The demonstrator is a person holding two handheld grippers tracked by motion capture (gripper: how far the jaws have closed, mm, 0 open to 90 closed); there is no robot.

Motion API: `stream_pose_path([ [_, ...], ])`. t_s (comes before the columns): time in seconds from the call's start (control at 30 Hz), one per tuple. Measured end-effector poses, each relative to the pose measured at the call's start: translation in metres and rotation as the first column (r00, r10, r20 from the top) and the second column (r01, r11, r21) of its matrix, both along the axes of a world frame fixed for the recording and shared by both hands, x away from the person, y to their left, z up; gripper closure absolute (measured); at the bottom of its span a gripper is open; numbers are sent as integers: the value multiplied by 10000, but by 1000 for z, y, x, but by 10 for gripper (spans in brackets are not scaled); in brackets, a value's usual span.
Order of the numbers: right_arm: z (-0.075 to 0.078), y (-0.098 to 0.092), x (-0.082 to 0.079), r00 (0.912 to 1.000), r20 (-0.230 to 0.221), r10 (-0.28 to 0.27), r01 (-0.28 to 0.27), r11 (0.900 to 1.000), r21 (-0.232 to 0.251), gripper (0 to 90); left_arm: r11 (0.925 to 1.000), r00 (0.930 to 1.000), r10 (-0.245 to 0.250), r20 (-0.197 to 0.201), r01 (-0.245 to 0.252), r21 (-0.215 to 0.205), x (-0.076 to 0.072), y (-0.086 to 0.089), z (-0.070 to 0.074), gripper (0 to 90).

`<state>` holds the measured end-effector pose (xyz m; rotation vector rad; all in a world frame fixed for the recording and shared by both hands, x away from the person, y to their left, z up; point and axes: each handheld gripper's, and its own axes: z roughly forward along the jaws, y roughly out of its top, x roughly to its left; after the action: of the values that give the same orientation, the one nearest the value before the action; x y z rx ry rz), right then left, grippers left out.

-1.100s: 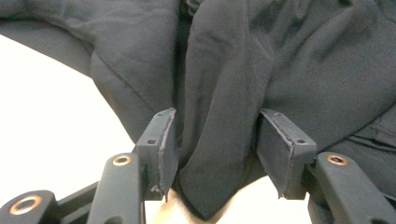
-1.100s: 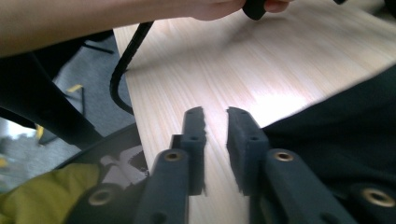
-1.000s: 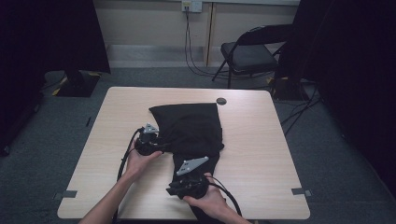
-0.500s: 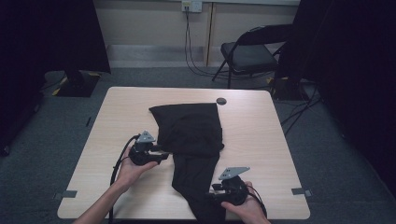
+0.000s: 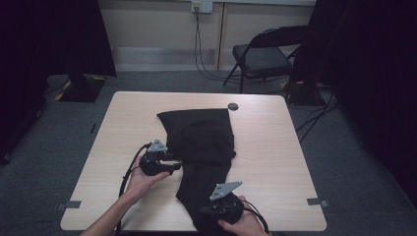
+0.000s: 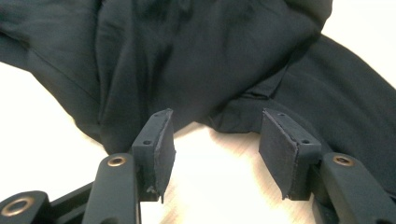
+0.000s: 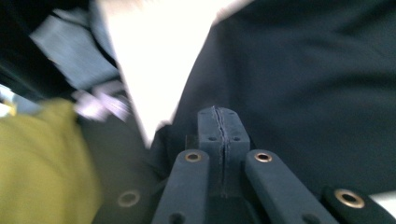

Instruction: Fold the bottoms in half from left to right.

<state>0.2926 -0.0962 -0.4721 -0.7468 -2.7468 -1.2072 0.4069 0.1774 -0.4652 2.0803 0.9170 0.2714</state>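
A black garment (image 5: 201, 137) lies spread down the middle of the table (image 5: 275, 147), and its narrow lower part reaches the near edge. My left gripper (image 5: 177, 166) rests at the garment's left edge. Its jaws stand open over bare wood (image 6: 215, 140), with the dark folds (image 6: 187, 60) just past the pads and nothing between them. My right gripper (image 5: 202, 211) is at the near edge, on the garment's lower end. Its jaws have just closed, so the pads meet (image 7: 219, 121) against the cloth (image 7: 303, 70). I cannot tell whether any fabric is pinched.
A small dark round disc (image 5: 233, 106) sits at the table's back edge. A folding chair (image 5: 260, 56) and cables stand behind the table. Tape marks (image 5: 73, 204) lie on the carpet by the near corners. Bare tabletop lies on both sides of the garment.
My right gripper has moved from the garment's middle toward the near table edge, and the garment's lower part now stretches out to that edge. The left gripper has barely shifted.
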Motion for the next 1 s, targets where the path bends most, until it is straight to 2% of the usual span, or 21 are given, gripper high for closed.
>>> stream_pose_path([
  [0.03, 6, 4, -2, 9999, -126, 75, -70, 9992, 403, 889, 10000, 10000, 54, 5, -54, -57, 0, 0, 0, 453],
  [0.1, 13, 14, -6, 9988, -281, 403, -377, 9954, 877, 889, 9997, 9998, 162, -97, -164, -170, 2, 2, -1, 453],
  [0.2, 19, 35, -14, 9945, -314, 995, -953, 9889, 1143, 870, 9999, 9999, 146, -94, -146, -91, 2, 2, -1, 453],
  [0.3, 20, 49, -19, 9886, -188, 1492, -1463, 9831, 1097, 758, 9999, 9999, 61, -102, -62, -89, 1, 1, -1, 453],
  [0.33, 21, 51, -17, 9885, -321, 1479, -1427, 9816, 1272, 739, 10000, 10000, -3, -96, 2, -34, 1, 1, -2, 453],
  [0.4, 23, 50, -14, 9913, -296, 1280, -1230, 9834, 1331, 668, 10000, 9999, -69, -148, 70, 38, 1, 0, -4, 453],
  [0.47, 26, 43, -6, 9957, -209, 901, -859, 9846, 1526, 654, 9999, 9997, -144, -206, 146, 70, 0, -2, -6, 453],
  [0.57, 22, 25, 11, 9998, 204, 27, -49, 9941, 1087, 652, 9995, 9994, -270, -204, 273, 141, -1, -5, -7, 463],
  [0.63, 16, 14, 22, 9978, 371, -549, 523, 9963, 683, 644, 9992, 9992, -344, -197, 347, 193, -2, -7, -8, 465],
  [0.67, 11, 7, 29, 9948, 537, -865, 847, 9958, 349, 631, 9991, 9993, -340, -160, 344, 234, -2, -9, -8, 465],
  [0.73, 6, -3, 39, 9880, 604, -1418, 1417, 9899, 59, 616, 9991, 9999, -99, 38, 97, 415, -2, -8, -7, 470],
  [0.8, 5, -14, 51, 9767, 900, -1947, 1964, 9805, -103, 593, 9999, 10000, 4, -58, -3, 165, 3, -6, -6, 471],
  [0.87, 9, -26, 66, 9582, 1238, -2580, 2612, 9652, -98, 526, 9997, 9997, 233, 118, -234, 62, 8, -2, -3, 467],
  [0.9, 13, -34, 76, 9415, 1514, -3010, 3056, 9521, -78, 485, 9994, 9992, 339, 211, -338, -56, 10, 0, -2, 467],
  [0.93, 16, -39, 83, 9310, 1623, -3270, 3306, 9438, 53, 460, 9985, 9981, 535, 295, -532, -104, 13, 3, -1, 466],
  [1.0, 21, -51, 103, 9110, 1686, -3762, 3758, 9260, 358, 409, 9980, 9978, 617, 226, -620, 104, 21, 7, 0, 441],
])
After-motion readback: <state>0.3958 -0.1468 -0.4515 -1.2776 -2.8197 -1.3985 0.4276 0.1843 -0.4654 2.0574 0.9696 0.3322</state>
